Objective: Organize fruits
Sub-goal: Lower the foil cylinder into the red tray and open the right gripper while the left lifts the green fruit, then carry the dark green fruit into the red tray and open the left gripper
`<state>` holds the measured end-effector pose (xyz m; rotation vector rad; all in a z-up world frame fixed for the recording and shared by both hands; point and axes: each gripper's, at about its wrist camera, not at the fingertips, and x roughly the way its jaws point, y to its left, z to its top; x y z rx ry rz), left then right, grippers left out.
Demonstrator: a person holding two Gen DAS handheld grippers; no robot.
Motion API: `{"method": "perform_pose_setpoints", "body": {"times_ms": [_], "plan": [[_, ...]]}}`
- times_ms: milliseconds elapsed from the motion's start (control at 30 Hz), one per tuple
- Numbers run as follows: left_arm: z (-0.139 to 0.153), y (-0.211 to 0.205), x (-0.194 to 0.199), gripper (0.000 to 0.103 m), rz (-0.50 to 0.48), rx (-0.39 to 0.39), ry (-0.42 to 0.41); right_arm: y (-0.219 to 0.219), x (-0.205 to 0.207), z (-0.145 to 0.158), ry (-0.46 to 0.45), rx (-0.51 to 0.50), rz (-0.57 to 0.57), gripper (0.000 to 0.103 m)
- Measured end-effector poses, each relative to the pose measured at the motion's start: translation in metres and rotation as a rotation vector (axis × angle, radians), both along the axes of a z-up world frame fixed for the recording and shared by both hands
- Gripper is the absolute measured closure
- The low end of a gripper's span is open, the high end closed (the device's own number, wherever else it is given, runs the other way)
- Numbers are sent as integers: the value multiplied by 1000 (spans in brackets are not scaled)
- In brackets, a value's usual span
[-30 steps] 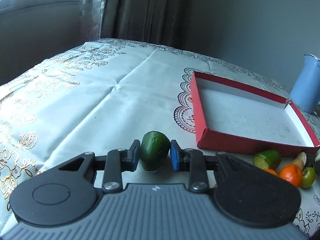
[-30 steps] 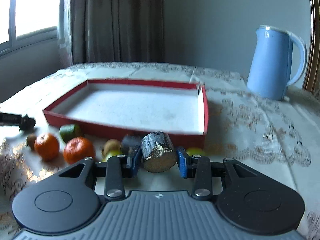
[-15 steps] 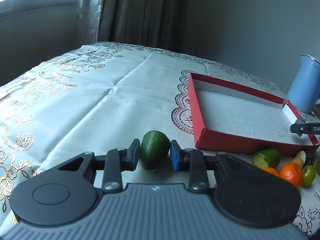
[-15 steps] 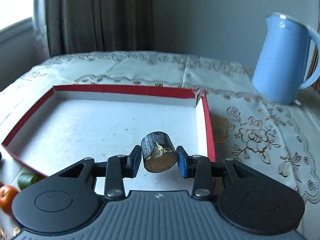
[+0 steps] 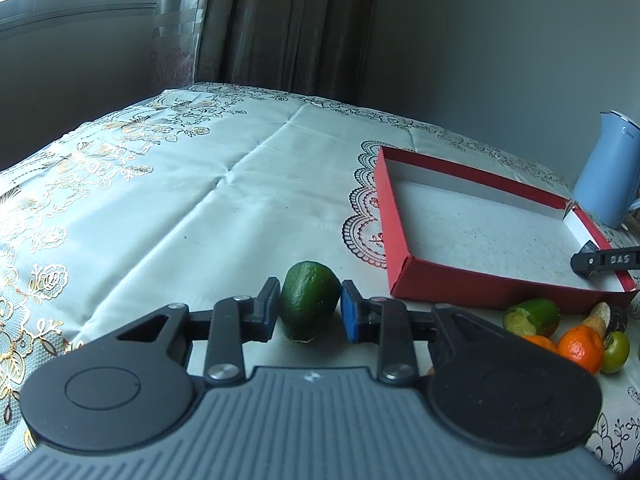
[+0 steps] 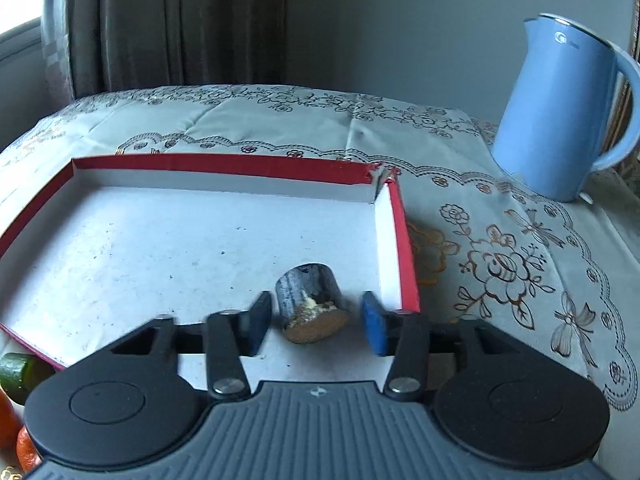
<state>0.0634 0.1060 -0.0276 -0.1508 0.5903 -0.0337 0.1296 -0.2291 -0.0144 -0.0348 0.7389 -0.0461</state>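
The left tongs (image 5: 309,312) pinched a green avocado (image 5: 310,305) above the counter (image 5: 180,208), while the right tongs (image 6: 316,322) were spreading around a dark cut piece (image 6: 311,303) inside the red tray (image 6: 404,240).

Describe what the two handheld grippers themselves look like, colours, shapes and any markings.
Both look alike. The left gripper has a grey ribbed body with a small white logo, two round black discs at its sides, and black linkage arms with silver pivot bolts. One finger pad is black, the other blue. The right gripper matches it; its finger carries raised lettering, seemingly "DAS". No cables, hands or sleeves show.
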Motion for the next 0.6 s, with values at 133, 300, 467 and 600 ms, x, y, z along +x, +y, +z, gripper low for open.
{"method": "perform_pose_setpoints", "body": {"times_ms": [133, 300, 467, 600], "plan": [[0, -1, 0, 74, 0, 1, 0, -10, -29, 15, -66, 45, -3, 36], [0, -3, 0, 74, 1, 19, 1, -13, -95, 19, -175, 82, 38, 29], [2, -6, -6, 74, 0, 46, -7, -4, -143, 5, -218, 17, 105, 29], [7, -4, -8, 74, -3, 13, 9, 3, -153, -4, -217, 1, 160, 30]]}}
